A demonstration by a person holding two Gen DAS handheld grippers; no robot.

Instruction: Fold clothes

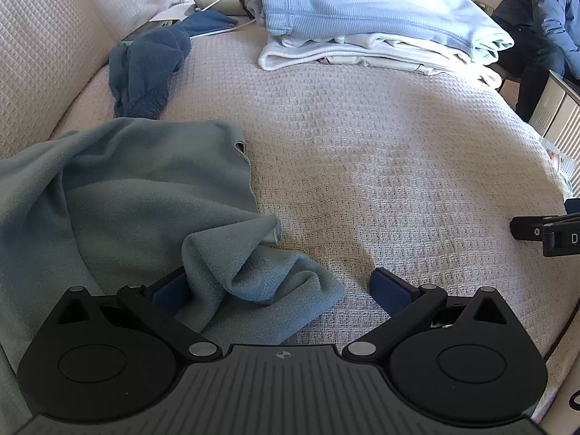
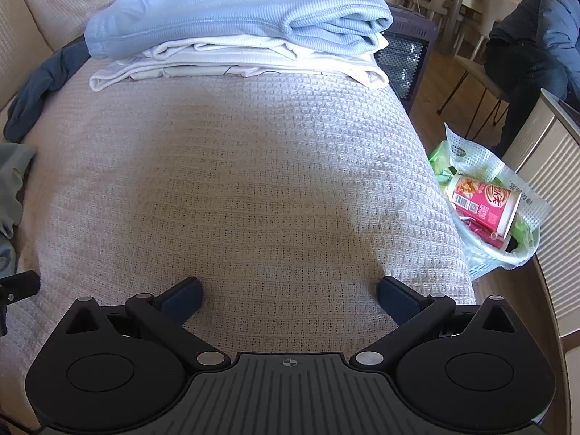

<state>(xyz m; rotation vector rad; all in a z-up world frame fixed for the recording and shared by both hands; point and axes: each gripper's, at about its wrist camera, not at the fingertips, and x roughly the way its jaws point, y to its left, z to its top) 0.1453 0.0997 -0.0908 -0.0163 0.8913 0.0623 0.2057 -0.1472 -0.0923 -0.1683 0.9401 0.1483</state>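
A grey-green fleece garment (image 1: pixel 145 188) lies rumpled on the left of the beige waffle blanket (image 1: pixel 362 145). My left gripper (image 1: pixel 279 290) is open, and a bunched corner of the fleece lies between its fingers, against the left pad (image 1: pixel 170 290). In the right wrist view my right gripper (image 2: pixel 290 295) is open over bare blanket (image 2: pixel 253 163), holding nothing. A folded stack, light blue top (image 2: pixel 235 11) over white garments (image 2: pixel 253 61), sits at the far end. The fleece edge (image 2: pixel 12 181) shows at that view's left border. My right gripper's side (image 1: pixel 551 232) shows at the left wrist view's right edge.
A dark blue garment (image 1: pixel 148 69) lies crumpled by the back cushion (image 1: pixel 47 36), near white cables (image 1: pixel 214 0). Off the right edge stand a white basket of trash (image 2: pixel 489 210), a dark heater (image 2: pixel 402 54), a ribbed white unit (image 2: pixel 558 181) and a seated person (image 2: pixel 536 36).
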